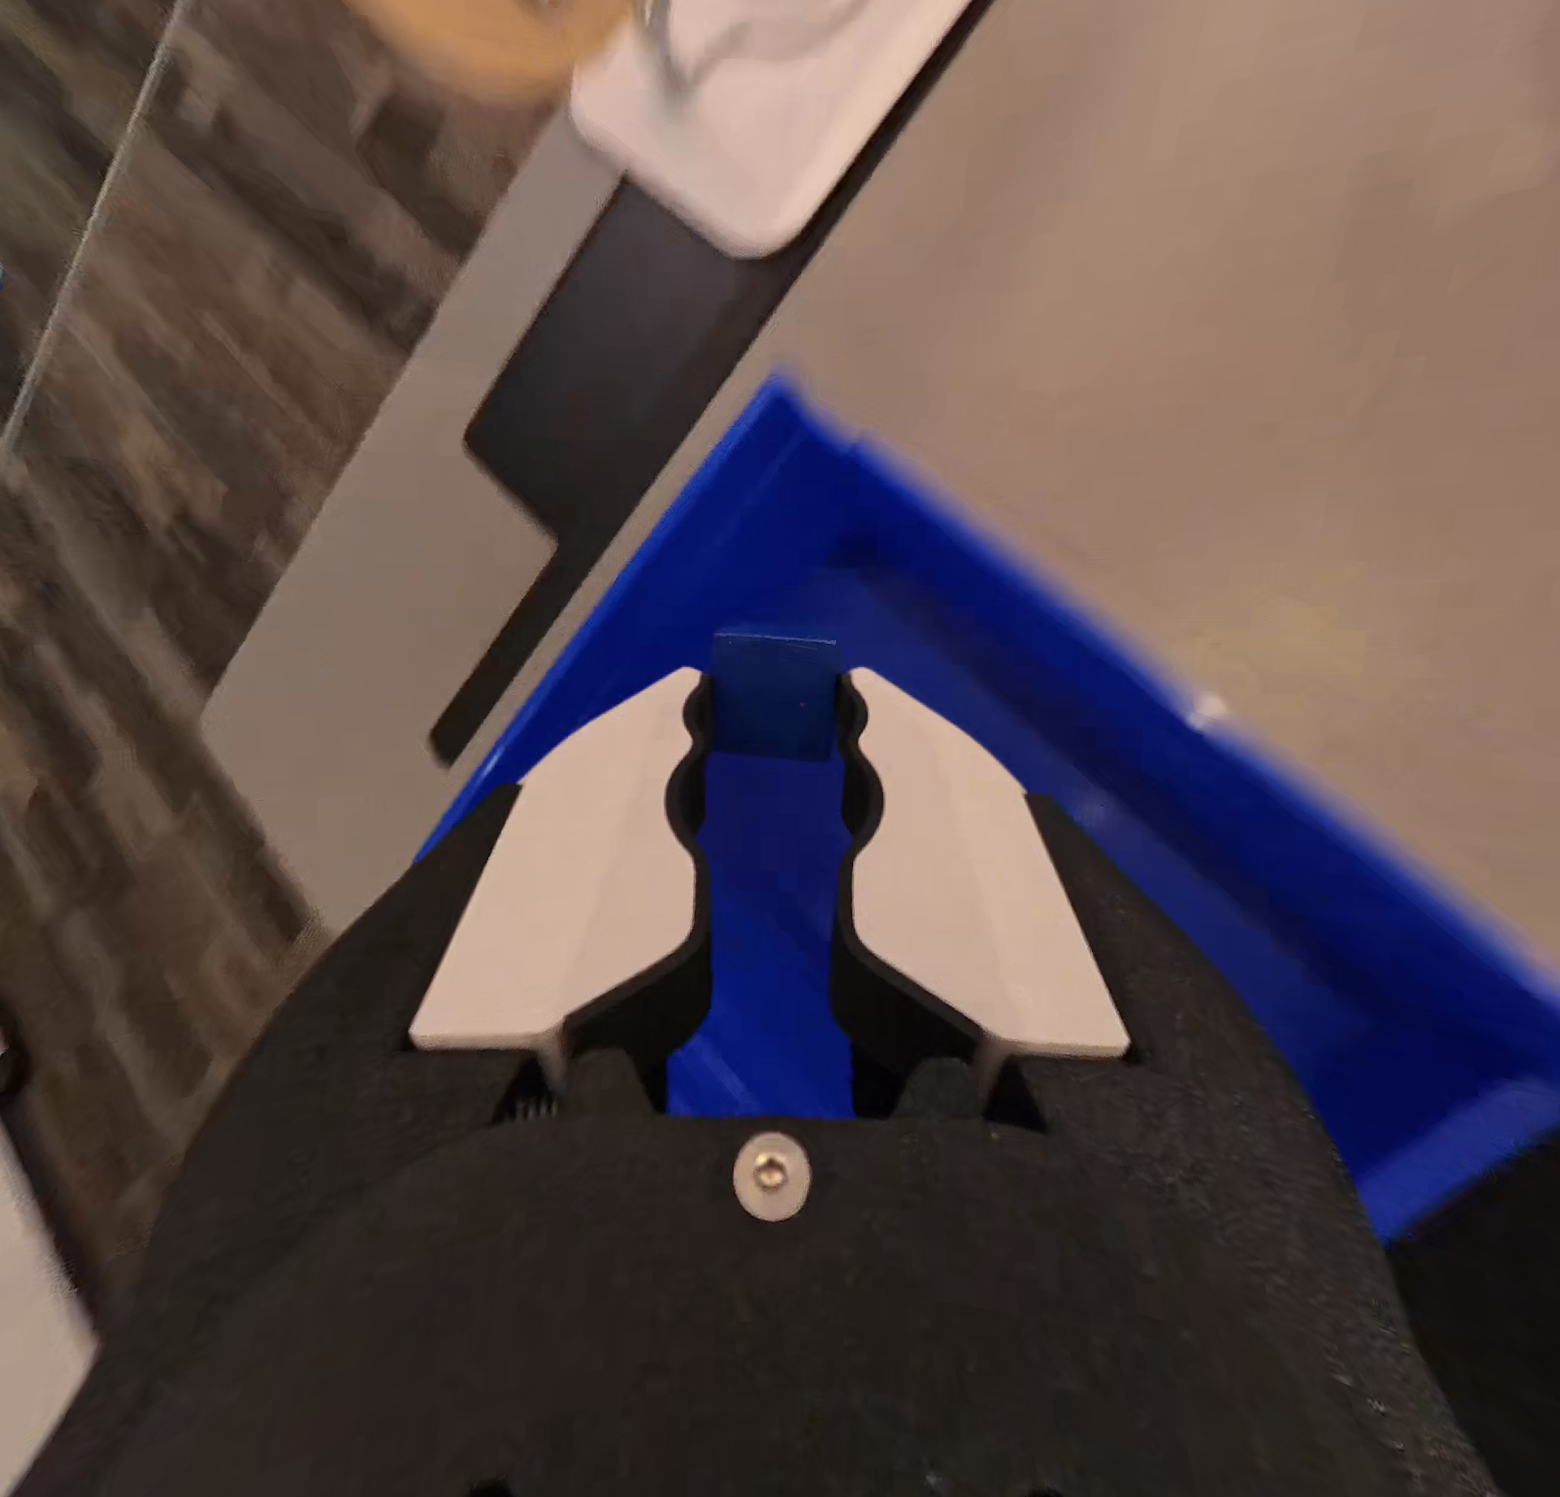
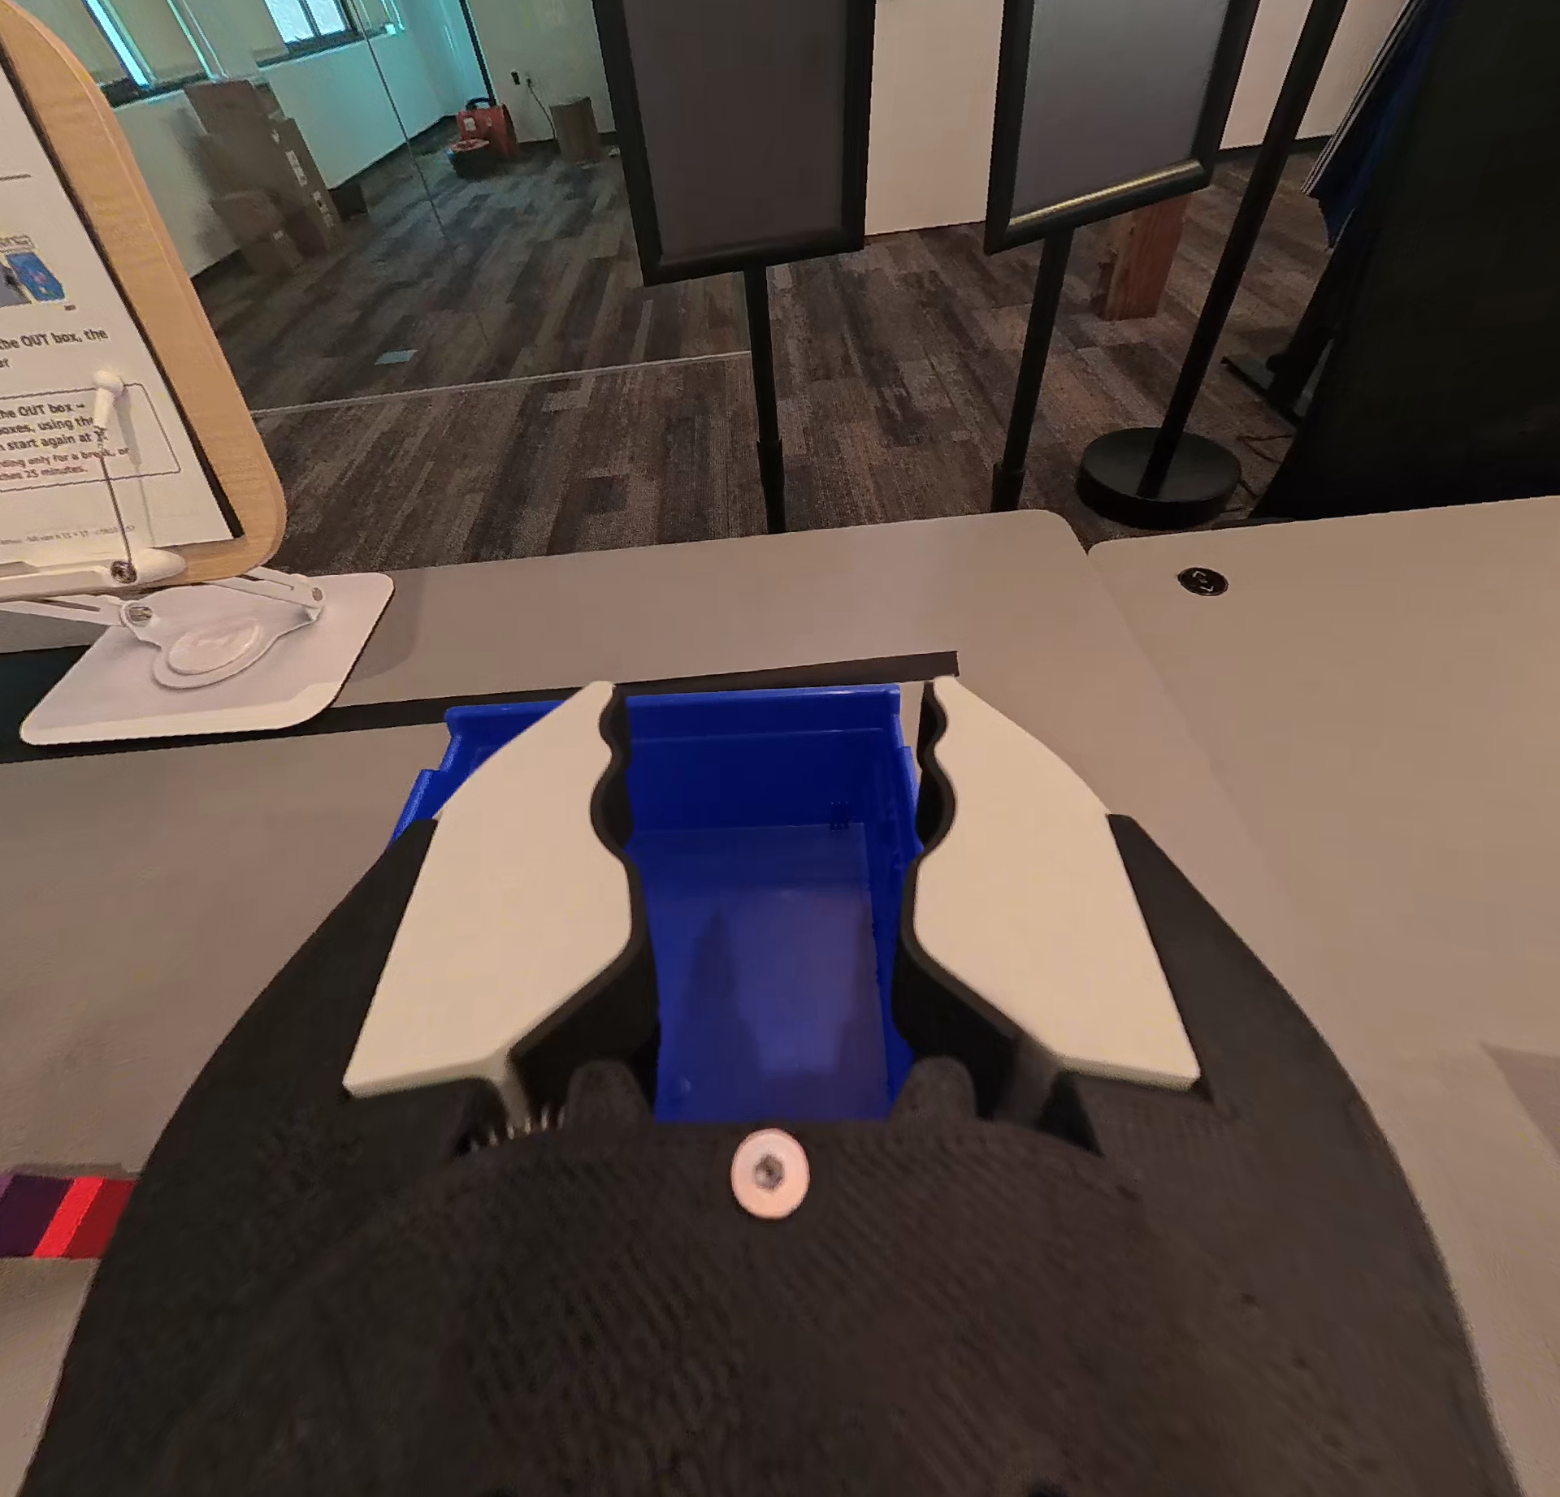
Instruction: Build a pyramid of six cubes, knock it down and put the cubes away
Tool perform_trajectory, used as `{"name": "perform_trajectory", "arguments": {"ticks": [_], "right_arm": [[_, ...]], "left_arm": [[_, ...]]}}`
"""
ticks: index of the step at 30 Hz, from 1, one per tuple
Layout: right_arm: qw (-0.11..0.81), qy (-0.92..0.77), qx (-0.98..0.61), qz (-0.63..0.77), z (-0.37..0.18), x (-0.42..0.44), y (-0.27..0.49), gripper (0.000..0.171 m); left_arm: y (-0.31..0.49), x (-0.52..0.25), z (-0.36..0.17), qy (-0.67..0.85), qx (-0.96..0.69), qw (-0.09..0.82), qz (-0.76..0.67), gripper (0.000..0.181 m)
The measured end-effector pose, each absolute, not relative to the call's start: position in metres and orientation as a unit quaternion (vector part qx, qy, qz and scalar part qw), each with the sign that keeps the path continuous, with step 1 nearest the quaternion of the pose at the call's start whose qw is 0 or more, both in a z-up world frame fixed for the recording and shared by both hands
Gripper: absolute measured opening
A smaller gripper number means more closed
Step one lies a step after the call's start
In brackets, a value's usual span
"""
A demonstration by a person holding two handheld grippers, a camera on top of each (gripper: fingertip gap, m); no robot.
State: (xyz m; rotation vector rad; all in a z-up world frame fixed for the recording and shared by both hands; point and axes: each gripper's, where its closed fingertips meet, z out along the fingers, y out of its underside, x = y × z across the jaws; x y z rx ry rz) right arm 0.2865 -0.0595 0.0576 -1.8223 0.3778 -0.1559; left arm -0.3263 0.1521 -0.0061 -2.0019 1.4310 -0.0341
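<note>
Risk lies with the left gripper (image 1: 775, 680): its jaws are clamped on a blue cube (image 1: 772, 694) only at the very tips, so a twist or an early release could, I judge, drop it outside the blue bin (image 1: 1055, 655) below and beyond the jaws. Cube looks small, flat-faced and dark blue, though the picture is blurred. The right gripper (image 2: 768, 697) hangs over the bin, jaws apart and empty.

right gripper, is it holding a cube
No, the right gripper has its jaws spread wide with only the blue bin showing between them, and no cube.
</note>
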Motion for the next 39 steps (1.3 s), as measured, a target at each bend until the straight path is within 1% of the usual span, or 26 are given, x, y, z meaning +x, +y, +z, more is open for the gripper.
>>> {"name": "perform_trajectory", "arguments": {"ticks": [3, 5, 9, 14, 18, 23, 26, 39], "right_arm": [[0.599, 0.159, -0.782, -0.066, 0.061, 0.284, -0.059, 0.067], [0.600, 0.155, -0.783, -0.065, 0.063, 0.281, -0.058, 0.067], [0.600, 0.143, -0.785, -0.059, 0.066, 0.273, -0.057, 0.067], [0.598, 0.134, -0.788, -0.054, 0.066, 0.268, -0.058, 0.067], [0.594, 0.137, -0.791, -0.047, 0.062, 0.268, -0.058, 0.067], [0.588, 0.136, -0.797, -0.037, 0.057, 0.268, -0.057, 0.067], [0.588, 0.134, -0.797, -0.038, 0.059, 0.267, -0.055, 0.067], [0.573, 0.118, -0.810, -0.043, 0.053, 0.261, -0.048, 0.067]], "left_arm": [[0.096, -0.254, 0.025, 0.586, -0.731, 0.336, -0.100, 0.028], [0.048, -0.200, 0.023, 0.648, -0.675, 0.325, -0.137, 0.028], [-0.016, -0.119, -0.018, 0.737, -0.599, 0.283, -0.134, 0.028], [-0.037, -0.061, -0.061, 0.778, -0.569, 0.238, -0.118, 0.028], [-0.033, -0.046, -0.079, 0.786, -0.574, 0.203, -0.107, 0.028], [-0.035, -0.044, -0.087, 0.791, -0.577, 0.171, -0.110, 0.028], [-0.034, -0.048, -0.092, 0.799, -0.571, 0.165, -0.093, 0.028], [-0.033, -0.044, -0.101, 0.798, -0.573, 0.159, -0.099, 0.028]]}}
